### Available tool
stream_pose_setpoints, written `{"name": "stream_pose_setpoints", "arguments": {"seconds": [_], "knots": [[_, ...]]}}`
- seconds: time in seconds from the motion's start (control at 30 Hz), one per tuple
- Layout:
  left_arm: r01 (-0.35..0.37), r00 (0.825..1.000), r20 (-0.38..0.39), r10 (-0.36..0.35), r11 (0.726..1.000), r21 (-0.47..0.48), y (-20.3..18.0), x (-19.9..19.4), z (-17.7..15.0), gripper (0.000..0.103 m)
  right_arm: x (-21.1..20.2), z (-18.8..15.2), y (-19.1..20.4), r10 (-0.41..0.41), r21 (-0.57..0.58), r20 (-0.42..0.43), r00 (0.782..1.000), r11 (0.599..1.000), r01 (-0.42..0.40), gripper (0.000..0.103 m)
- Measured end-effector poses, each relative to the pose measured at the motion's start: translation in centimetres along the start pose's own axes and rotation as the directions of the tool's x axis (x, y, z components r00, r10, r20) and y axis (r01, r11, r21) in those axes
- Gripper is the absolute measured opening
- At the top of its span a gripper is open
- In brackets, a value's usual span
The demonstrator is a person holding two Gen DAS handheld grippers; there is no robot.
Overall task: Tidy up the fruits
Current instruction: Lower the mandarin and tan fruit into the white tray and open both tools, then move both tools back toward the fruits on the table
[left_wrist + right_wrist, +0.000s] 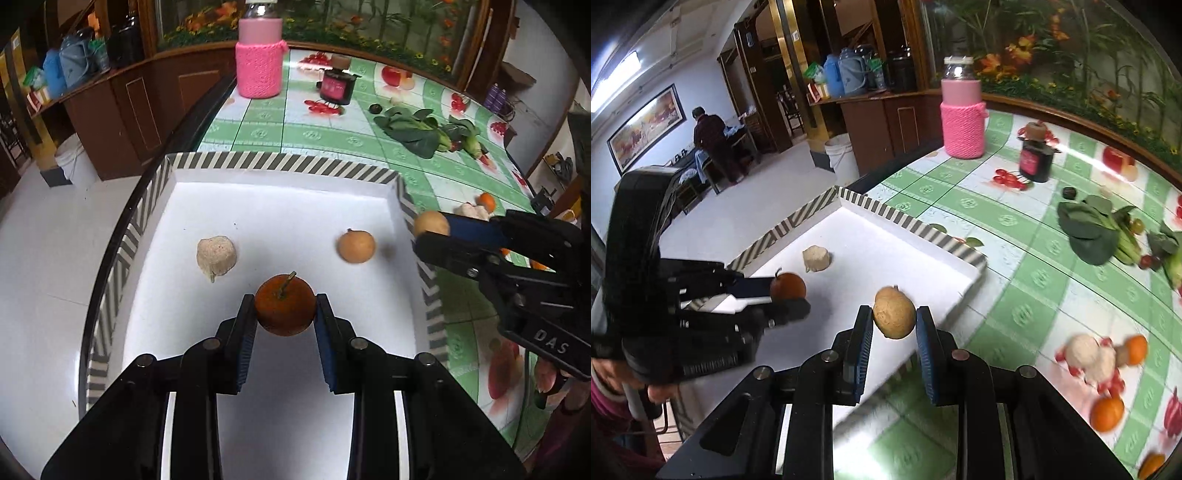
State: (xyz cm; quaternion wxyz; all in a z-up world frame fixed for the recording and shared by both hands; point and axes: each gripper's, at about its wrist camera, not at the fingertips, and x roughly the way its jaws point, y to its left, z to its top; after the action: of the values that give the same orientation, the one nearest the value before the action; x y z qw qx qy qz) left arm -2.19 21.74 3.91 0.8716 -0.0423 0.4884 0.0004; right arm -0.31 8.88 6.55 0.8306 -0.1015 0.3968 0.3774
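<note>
Risk: left claw (285, 314) pinching round orange tangerine (285, 305) and right claw (894, 320) pinching tan pear-like fruit (894, 312) could collide over white striped-rim tray (280, 166).

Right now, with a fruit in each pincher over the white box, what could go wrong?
1. The round orange fruit with a stem is pinched only at its sides by the left gripper; it might slip and fall.
2. The tan round fruit in the right gripper hangs near the striped rim of the white tray, so it could drop outside.
3. Dropped fruit may knock the loose tan fruit inside.
</note>
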Motion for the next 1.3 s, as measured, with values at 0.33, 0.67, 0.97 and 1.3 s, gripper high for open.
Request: {"name": "stream_pose_setpoints", "arguments": {"seconds": [0.33, 0.67, 0.97, 1.3], "knots": [[0.018, 1.000, -0.022, -0.018, 1.000, -0.015, -0.3, 2.0, 1.1, 0.028, 5.7, 2.4, -1.1, -0.012, 0.000, -0.074, 0.997, 1.000, 0.012, 0.024], [-0.004, 0.999, -0.051, 0.002, 0.999, -0.033, -0.6, 3.0, 0.8, 0.029, 7.1, 3.0, -2.1, 0.009, 0.052, -0.074, 0.997, 0.999, -0.005, 0.030], [-0.051, 0.999, -0.006, 0.051, 0.997, -0.057, -1.1, 1.8, 0.0, 0.060, 1.7, 1.7, -2.6, -0.011, 0.095, 0.019, 1.000, 0.995, 0.009, 0.053], [-0.042, 0.996, 0.071, 0.045, 0.998, -0.035, -4.6, -1.2, -0.9, 0.066, -5.8, -2.9, -3.7, -0.056, 0.154, 0.101, 0.993, 0.987, 0.040, 0.069]]}}
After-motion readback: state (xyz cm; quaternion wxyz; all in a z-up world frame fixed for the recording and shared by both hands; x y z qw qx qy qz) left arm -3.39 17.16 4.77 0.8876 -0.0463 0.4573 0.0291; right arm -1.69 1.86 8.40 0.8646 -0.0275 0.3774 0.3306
